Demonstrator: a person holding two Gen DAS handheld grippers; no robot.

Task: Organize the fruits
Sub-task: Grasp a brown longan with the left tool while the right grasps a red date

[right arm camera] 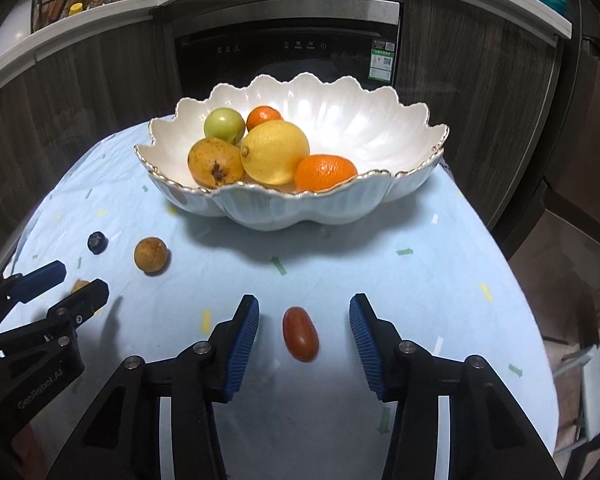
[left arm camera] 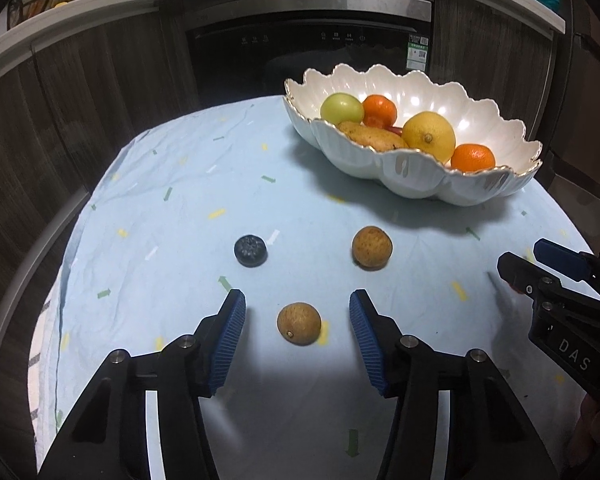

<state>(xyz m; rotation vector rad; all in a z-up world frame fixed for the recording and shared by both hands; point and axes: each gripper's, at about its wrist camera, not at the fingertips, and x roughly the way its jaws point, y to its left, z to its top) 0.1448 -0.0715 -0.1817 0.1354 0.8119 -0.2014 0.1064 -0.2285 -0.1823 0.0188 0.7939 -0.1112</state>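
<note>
Here both claws are spread, each bracketing one fruit on the counter (right arm camera: 440, 280). The left claw (left arm camera: 297, 312) has a longan (left arm camera: 299, 323) low centre of its frame, between the pads, untouched. The right claw (right arm camera: 304, 314) frames a tomato (right arm camera: 300, 333), long axis pointing roughly ahead. The bowl (right arm camera: 340, 208) sits in the upper half, beyond both.

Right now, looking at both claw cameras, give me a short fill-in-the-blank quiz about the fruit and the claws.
1. The left claw is open around a small brown ____.
2. The red fruit lies between the fingers of the ____ claw.
3. The lemon sits inside the white ____.
4. The dark blueberry rests on the light ____ cloth.

Missing words: fruit; right; bowl; blue
</note>
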